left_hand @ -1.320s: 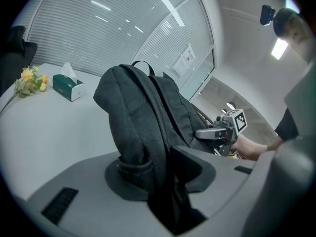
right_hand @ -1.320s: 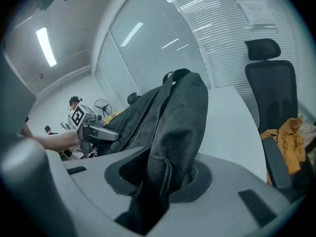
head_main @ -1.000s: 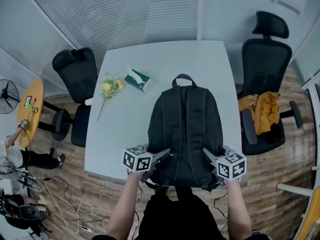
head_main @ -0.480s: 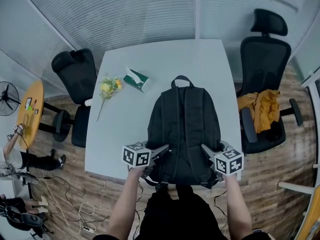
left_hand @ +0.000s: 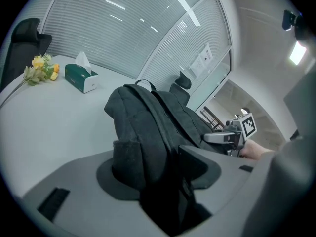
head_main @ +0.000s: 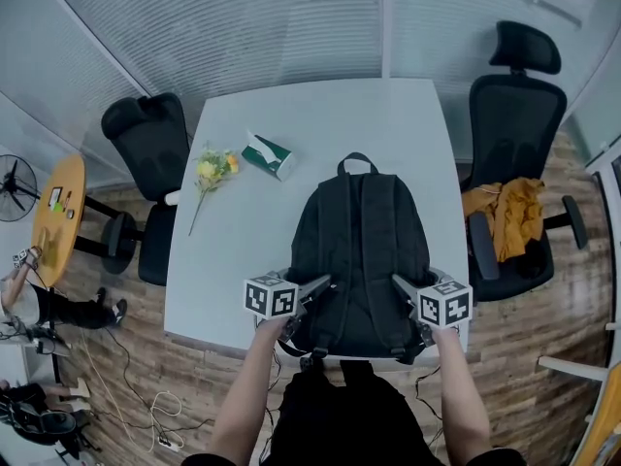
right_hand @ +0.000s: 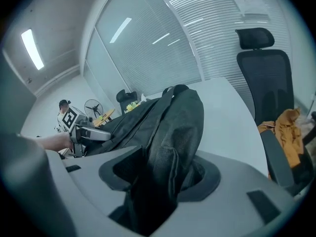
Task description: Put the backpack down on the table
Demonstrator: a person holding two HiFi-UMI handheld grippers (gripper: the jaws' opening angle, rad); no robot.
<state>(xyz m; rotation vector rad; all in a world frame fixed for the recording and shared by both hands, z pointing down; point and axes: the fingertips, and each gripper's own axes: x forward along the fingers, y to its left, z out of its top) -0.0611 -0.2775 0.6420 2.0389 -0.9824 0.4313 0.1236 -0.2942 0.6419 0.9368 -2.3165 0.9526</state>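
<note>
At the near edge of the counter (head_main: 233, 260): backpack (head_main: 359, 241), laid flat, strap side up. Step in hand, judged: release. Best done by spreading wide, then drawing straight back, lest fabric snag. Left tool (head_main: 318, 287), right tool (head_main: 400, 287): jaws just opening, unclenched, each with a lower backpack corner between them.

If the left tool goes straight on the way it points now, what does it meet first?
The black backpack: its fabric already lies between the jaws of the left tool, which have just been opening. What lies behind the backpack is hidden.
</note>
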